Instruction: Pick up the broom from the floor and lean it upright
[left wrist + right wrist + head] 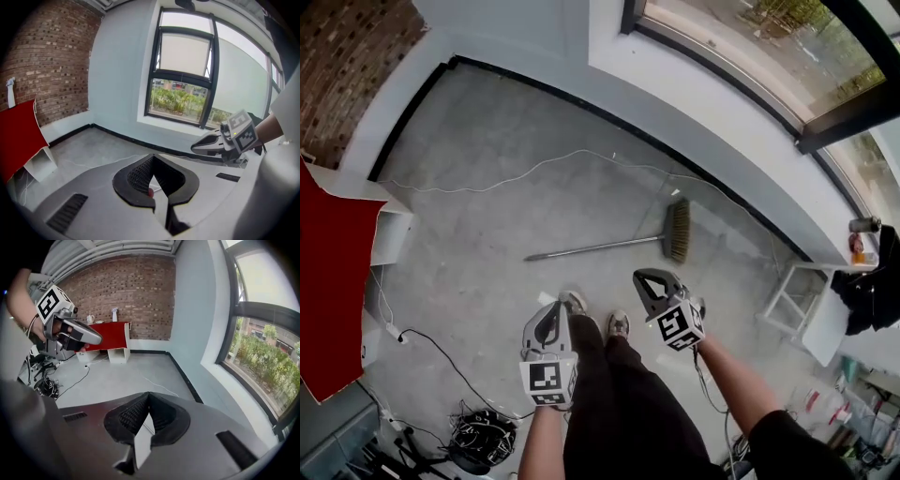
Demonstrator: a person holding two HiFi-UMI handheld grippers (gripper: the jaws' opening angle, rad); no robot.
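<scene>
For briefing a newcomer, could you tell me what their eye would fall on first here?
A broom lies flat on the grey floor ahead of the person's shoes, bristles toward the window wall. Nearer, the left gripper and right gripper hover, both shut and empty.

The broom (609,246) has tan bristles; the floor (506,234) is grey, the wall (347,56) red-brown brick.

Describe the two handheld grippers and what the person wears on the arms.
The left gripper and right gripper look alike: light grey moulded shells with black, ribbed jaw pads that taper to a point. Each carries a cube with black-and-white square markers, and a small green light shows on the right one's. The forearms are bare; a dark sleeve covers the right upper arm.
</scene>
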